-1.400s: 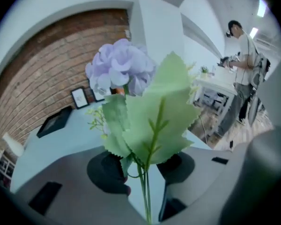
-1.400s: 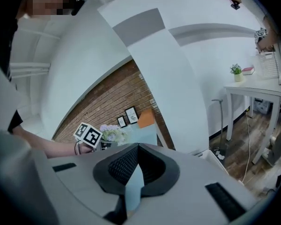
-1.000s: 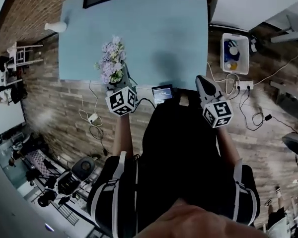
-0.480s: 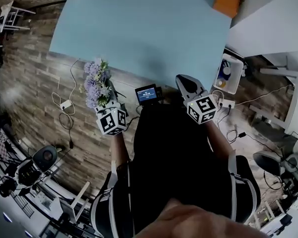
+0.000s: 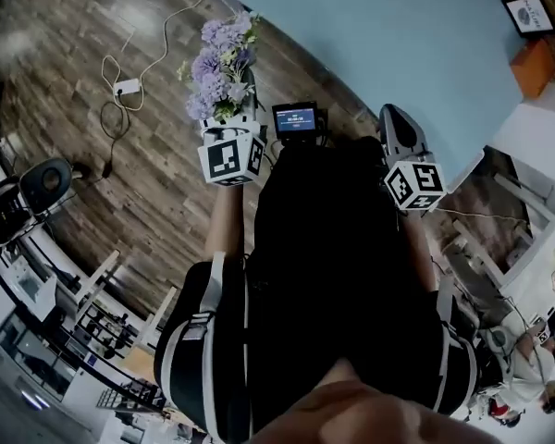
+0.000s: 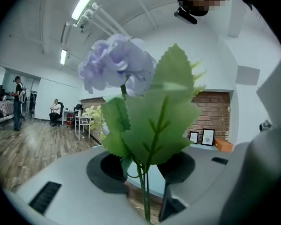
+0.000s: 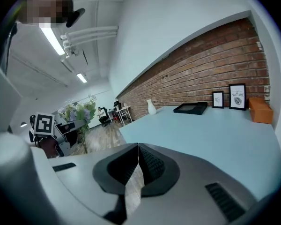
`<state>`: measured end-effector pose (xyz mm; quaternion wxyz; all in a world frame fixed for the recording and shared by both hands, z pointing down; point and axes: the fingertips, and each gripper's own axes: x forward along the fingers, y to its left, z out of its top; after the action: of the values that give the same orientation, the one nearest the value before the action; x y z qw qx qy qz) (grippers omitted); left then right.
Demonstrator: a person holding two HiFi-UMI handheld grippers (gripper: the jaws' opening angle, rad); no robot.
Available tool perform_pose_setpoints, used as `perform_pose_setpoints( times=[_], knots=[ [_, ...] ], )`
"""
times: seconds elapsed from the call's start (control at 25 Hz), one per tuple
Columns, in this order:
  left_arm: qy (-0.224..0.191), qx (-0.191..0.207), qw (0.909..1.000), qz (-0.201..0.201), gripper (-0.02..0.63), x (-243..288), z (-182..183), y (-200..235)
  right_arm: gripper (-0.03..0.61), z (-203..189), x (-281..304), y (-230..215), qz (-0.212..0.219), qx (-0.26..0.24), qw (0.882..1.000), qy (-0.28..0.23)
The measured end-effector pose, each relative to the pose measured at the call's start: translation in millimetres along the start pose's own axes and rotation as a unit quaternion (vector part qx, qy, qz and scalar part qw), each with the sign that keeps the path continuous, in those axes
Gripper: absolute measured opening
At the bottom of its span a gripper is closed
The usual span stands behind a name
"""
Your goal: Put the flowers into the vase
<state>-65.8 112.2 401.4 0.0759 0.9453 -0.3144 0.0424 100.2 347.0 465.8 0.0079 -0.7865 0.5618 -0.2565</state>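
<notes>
The left gripper [image 6: 144, 171] is clamped on the green stems of the purple artificial flowers [image 6: 117, 67], and their long axis runs straight out ahead of its jaws. The right gripper [image 7: 137, 165] is closed on nothing. The white vase [image 7: 151, 107] stands well ahead on the far corner of the light-blue table [image 7: 215, 135], a little left of the right jaws and toward the flower-carrying side.

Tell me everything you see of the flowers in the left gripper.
The flowers are one bunch: lavender and pale yellow blossoms, serrated green leaves and thin green stems, seemingly artificial. The left gripper has its jaws shut on the stems. The bunch stands out from it above the wooden floor, beside the blue table.
</notes>
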Motion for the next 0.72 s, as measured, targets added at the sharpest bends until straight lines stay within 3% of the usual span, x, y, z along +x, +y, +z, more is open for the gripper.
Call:
perform_pose_setpoints(
  times=[0.2, 0.44, 0.72],
  knots=[
    [0.002, -0.019, 0.9993, 0.031, 0.202, 8, 5, 72, 0.018, 13, 60, 43, 0.027, -0.005, 0.999, 0.018],
    [0.006, -0.028, 0.9972, 0.07, 0.202, 29, -2, 114, 0.018, 22, 140, 66, 0.072, -0.01, 0.997, 0.027],
    [0.01, -0.054, 0.9914, 0.119, 0.202, 58, 19, 149, 0.018, 61, 242, 116, 0.166, -0.02, 0.986, 0.029]
  ],
)
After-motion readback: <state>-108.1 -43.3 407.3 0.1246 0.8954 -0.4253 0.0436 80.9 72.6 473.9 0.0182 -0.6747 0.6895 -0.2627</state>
